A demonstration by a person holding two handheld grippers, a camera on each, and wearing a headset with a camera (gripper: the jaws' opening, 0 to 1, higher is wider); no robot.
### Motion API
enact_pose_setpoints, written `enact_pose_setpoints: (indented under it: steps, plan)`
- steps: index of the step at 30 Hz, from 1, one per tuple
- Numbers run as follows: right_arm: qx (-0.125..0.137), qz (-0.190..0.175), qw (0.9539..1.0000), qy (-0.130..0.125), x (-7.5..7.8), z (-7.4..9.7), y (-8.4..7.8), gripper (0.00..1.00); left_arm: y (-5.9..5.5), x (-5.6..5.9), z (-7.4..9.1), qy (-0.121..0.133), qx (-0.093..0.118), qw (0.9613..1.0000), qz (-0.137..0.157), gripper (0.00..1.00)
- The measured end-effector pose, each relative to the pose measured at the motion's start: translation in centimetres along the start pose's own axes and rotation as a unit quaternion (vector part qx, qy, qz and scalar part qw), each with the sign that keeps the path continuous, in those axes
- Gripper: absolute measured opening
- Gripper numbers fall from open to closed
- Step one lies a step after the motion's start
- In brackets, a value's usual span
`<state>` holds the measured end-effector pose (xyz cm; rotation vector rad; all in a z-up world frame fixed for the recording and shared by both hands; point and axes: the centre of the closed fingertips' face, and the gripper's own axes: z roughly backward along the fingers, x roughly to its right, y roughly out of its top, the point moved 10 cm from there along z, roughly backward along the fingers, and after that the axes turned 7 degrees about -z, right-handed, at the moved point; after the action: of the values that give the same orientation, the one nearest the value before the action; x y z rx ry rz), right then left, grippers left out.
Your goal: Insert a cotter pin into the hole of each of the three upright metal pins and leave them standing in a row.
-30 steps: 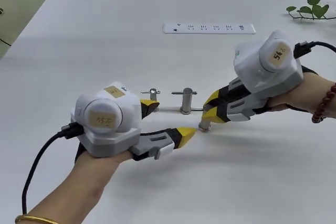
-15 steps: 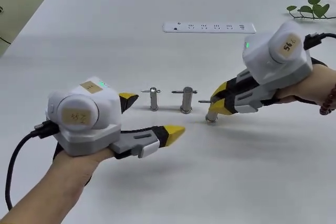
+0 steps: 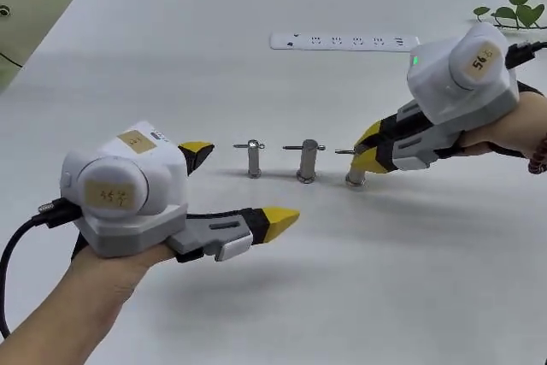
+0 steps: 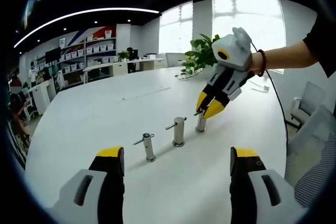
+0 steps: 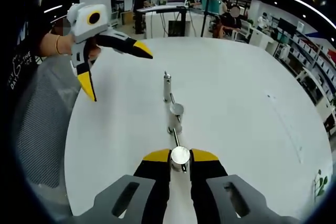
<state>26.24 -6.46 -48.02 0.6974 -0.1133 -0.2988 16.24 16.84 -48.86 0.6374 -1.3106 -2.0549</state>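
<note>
Right gripper view, right gripper [image 5: 180, 154] is pinching round-headed steel pin [image 5: 180, 157] ending the row [image 5: 176, 109], left gripper [image 5: 119, 74] is hovering spread.

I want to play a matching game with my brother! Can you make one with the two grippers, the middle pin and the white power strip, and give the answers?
Things:
1. left gripper
2. right gripper
3. middle pin
4. power strip

States:
A. lying flat at the far side of the table
B. jaws wide apart, holding nothing
C. standing free, cotter pin through its top
D. shut on the end pin

Pairs: 1-B, 2-D, 3-C, 4-A.
</note>
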Motion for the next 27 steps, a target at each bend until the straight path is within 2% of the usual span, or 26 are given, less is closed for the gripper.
enact_pose_setpoints:
  steps: [13,27]
  plan:
    - [-0.011,0.003,0.9999,0.0,1.0,-0.2,-0.6,0.08,-0.2,-0.2,0.0,-0.004,0.008,0.9999,0.01,0.85]
    - [-0.004,-0.007,0.9999,0.013,1.7,0.0,-0.9,0.08,-0.4,-0.2,0.0,-0.01,0.004,0.9999,0.009,0.85]
